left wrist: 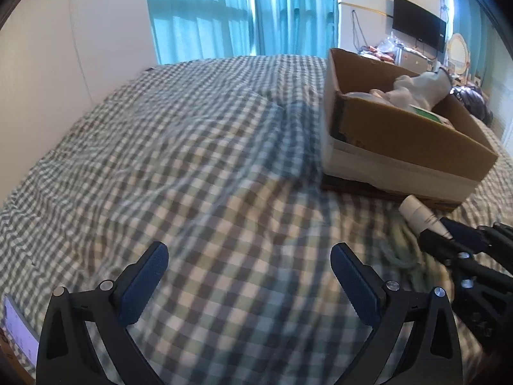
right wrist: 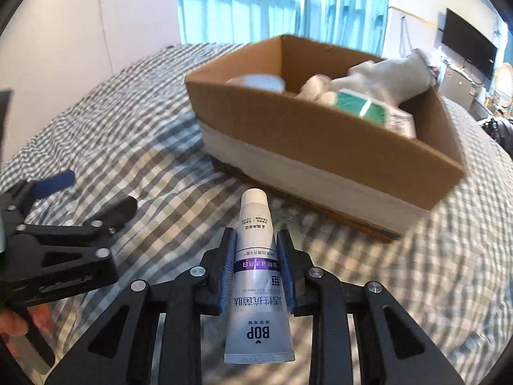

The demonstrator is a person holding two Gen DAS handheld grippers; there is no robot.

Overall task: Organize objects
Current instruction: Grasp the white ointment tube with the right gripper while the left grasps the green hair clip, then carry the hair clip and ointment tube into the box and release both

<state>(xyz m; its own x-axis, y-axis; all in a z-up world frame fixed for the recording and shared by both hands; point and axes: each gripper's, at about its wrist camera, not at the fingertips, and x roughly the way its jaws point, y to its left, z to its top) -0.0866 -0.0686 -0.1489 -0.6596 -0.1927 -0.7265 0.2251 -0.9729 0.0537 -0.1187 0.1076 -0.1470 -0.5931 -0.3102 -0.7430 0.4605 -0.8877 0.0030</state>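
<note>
My right gripper (right wrist: 255, 240) is shut on a white toothpaste tube (right wrist: 256, 276) with a purple band, cap pointing forward, held above the checked bed. The tube also shows in the left wrist view (left wrist: 420, 215), with the right gripper (left wrist: 449, 235) behind it. An open cardboard box (right wrist: 320, 147) sits just ahead of the tube; it holds a white cloth (right wrist: 384, 70), a green and white packet (right wrist: 362, 106) and a white round container (right wrist: 256, 81). My left gripper (left wrist: 250, 276) is open and empty over the bedspread, left of the box (left wrist: 400, 134).
The checked bedspread (left wrist: 192, 160) covers the whole bed. A wall and blue curtains (left wrist: 240, 9) stand behind it. A wall-mounted TV (left wrist: 418, 22) and a cluttered shelf are at the far right. A phone or card edge (left wrist: 17, 333) lies at the lower left.
</note>
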